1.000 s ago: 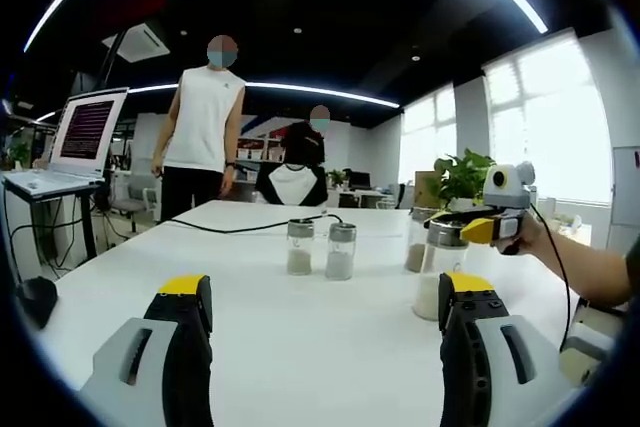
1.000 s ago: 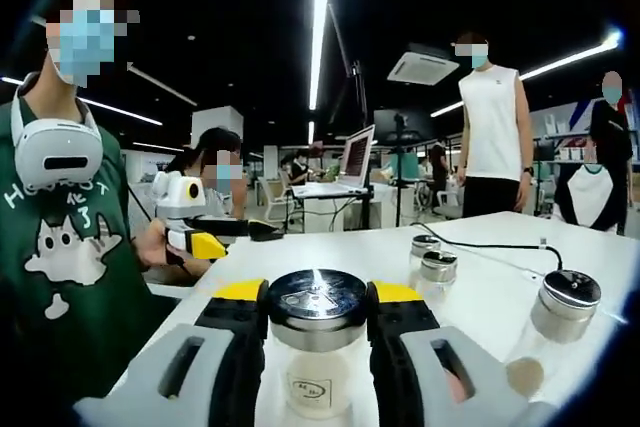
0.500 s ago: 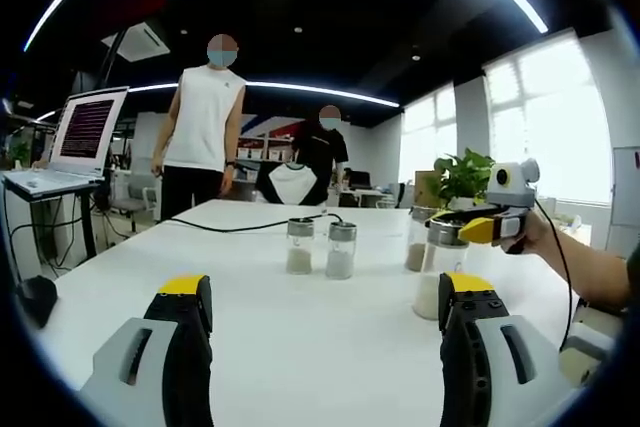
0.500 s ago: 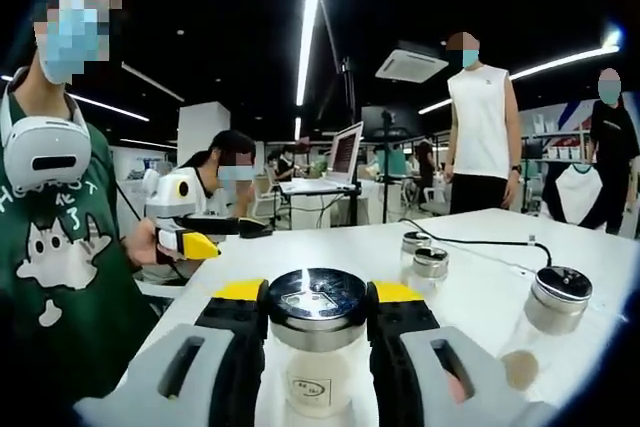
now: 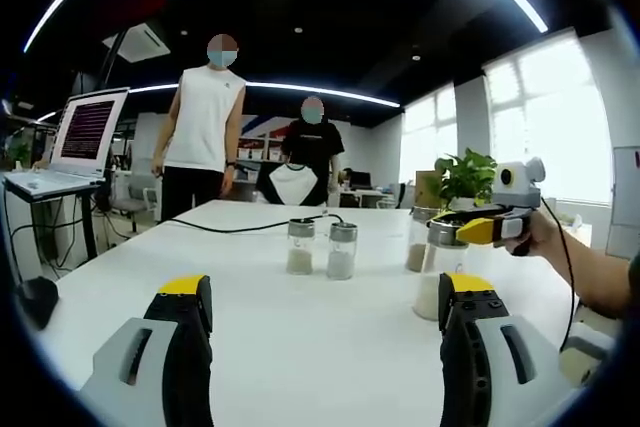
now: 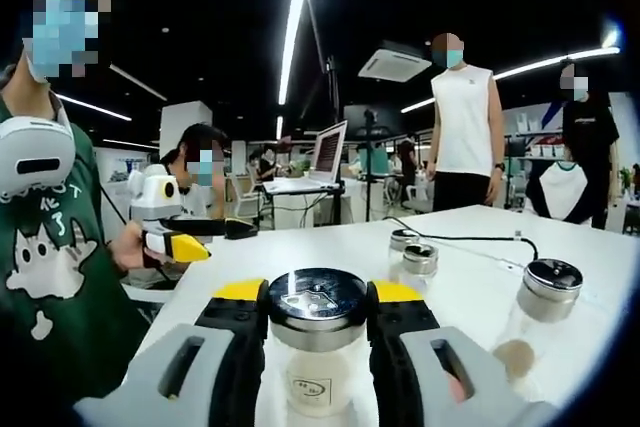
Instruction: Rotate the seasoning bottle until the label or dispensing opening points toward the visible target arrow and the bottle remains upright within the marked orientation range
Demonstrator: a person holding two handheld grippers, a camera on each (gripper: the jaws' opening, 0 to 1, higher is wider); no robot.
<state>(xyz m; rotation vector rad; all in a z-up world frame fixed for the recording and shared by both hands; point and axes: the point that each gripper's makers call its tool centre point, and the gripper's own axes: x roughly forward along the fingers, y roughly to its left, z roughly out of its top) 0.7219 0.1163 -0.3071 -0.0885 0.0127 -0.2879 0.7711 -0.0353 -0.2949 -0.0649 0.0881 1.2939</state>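
Observation:
In the right gripper view my right gripper (image 6: 318, 297) is shut on the seasoning bottle (image 6: 316, 355), clamping its shiny metal lid; the glass body holds white powder and carries a small label facing me. The bottle stands upright on the white table (image 6: 470, 287). From the left gripper view the same bottle (image 5: 438, 272) stands at the right, with the right gripper (image 5: 478, 229) over its lid, held by a hand. My left gripper (image 5: 325, 292) is open low over the table, nothing between its jaws. The left gripper (image 6: 205, 237) also appears at the left of the right gripper view.
Two small glass shakers (image 5: 320, 248) stand mid-table, and another shaker (image 6: 535, 312) with brown powder sits right of the held bottle. A black cable (image 5: 240, 227) crosses the far table. A laptop (image 5: 75, 147) is on a stand at left. Two people stand beyond the table; a plant (image 5: 465, 179) is at right.
The right gripper view has swung: the background slid left and the bottle's label turned slightly. In the left gripper view the far person moved left; the right gripper shifted a little right.

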